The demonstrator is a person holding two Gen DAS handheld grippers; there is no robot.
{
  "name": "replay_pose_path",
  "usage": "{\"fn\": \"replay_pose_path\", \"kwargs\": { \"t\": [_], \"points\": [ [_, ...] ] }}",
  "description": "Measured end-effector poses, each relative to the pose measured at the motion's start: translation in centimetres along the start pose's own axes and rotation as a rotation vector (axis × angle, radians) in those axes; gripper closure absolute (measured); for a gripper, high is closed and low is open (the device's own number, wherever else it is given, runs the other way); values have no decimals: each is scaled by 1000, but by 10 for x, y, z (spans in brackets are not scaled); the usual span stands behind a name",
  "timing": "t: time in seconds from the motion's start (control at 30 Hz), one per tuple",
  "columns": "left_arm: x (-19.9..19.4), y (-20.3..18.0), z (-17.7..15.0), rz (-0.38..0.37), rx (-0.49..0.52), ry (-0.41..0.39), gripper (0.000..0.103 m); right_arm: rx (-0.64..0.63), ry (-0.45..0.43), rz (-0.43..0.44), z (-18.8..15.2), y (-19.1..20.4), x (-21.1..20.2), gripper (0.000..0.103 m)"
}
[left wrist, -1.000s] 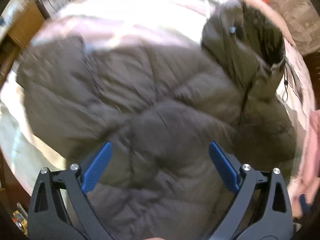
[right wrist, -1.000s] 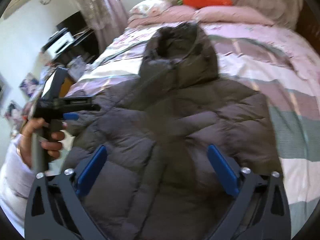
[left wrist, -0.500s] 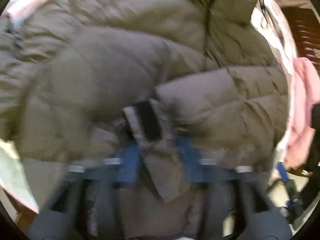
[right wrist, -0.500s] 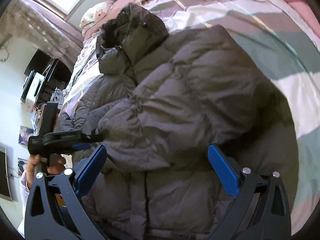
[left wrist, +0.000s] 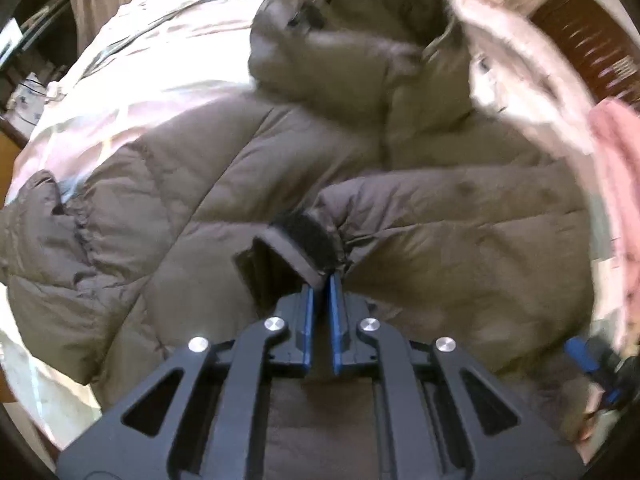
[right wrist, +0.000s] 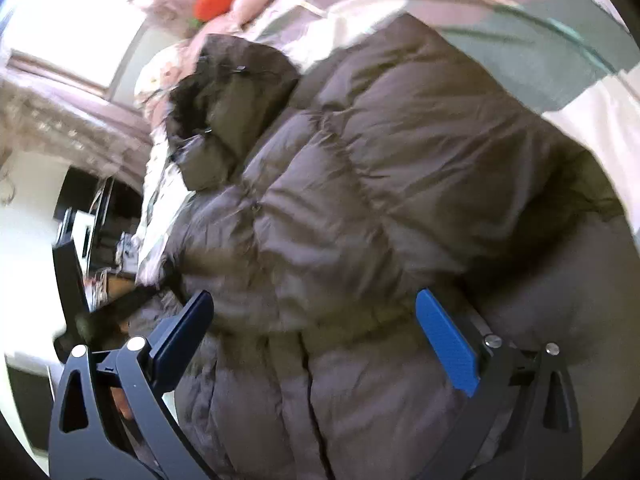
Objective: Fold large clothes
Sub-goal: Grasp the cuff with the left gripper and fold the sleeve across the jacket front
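On the bed (left wrist: 132, 68) lies a brown puffer jacket (left wrist: 460, 216), its sleeve cuff (left wrist: 310, 240) pinched by the left gripper (left wrist: 322, 280) mid-fold, while the right gripper (right wrist: 316, 328) hovers wide apart above; next, probably, laying the sleeve across the chest.

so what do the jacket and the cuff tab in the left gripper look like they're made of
Jacket: looks like a quilted, padded synthetic shell, brown-grey with a slight sheen; stitched channels puff up between seams. Cuff tab in the left gripper: same fabric edging a dark fuzzy patch, probably hook-and-loop, though blurred.
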State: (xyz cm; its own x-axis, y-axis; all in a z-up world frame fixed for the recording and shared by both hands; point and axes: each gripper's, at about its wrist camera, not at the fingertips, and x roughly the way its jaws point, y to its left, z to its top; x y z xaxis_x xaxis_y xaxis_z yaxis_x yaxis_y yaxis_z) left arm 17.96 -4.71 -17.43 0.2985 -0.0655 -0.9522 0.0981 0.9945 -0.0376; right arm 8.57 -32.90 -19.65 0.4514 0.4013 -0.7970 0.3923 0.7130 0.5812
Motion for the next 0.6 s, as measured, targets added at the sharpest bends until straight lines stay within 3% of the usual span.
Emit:
{"fn": "replay_pose_path", "kwargs": {
  "t": [0.07, 0.1, 0.13, 0.2, 0.3, 0.37, 0.4, 0.43, 0.47, 0.5, 0.53, 0.6],
  "points": [
    [7, -4, -3, 40, 21, 5, 90, 27, 3, -129, 5, -4, 17, 14],
    [8, -7, -5, 50, 27, 7, 90, -8, -6, -208, 8, -2, 24, 40],
    [9, -10, -5, 58, 35, 6, 90, -48, -28, -271, 12, 0, 28, 55],
    [15, -22, -2, 88, 66, -11, 90, 12, -131, -319, 24, -15, 17, 63],
    [26, -41, 1, 161, 123, -38, 83, 147, -188, -357, 34, -42, -1, 63],
    [23, -45, 4, 181, 116, -45, 83, 92, -105, -296, 35, -39, -7, 60],
    [15, -43, 8, 169, 99, -60, 77, 40, -114, -264, 32, -32, -13, 55],
    [6, -39, 11, 160, 79, -73, 52, 0, -141, -259, 29, -28, -19, 48],
    [-4, -35, 14, 162, 54, -87, 34, -57, -189, -284, 24, -22, -27, 42],
    [-18, -22, 18, 173, 2, -111, 10, -79, -209, -311, 22, -19, -30, 30],
    [-33, -3, 20, 184, -70, -146, 9, -83, -209, -332, 20, -18, -31, 24],
    [-59, 40, 24, 210, -199, -184, 9, -31, -152, -263, 15, -24, -27, 24]
  ]
}}
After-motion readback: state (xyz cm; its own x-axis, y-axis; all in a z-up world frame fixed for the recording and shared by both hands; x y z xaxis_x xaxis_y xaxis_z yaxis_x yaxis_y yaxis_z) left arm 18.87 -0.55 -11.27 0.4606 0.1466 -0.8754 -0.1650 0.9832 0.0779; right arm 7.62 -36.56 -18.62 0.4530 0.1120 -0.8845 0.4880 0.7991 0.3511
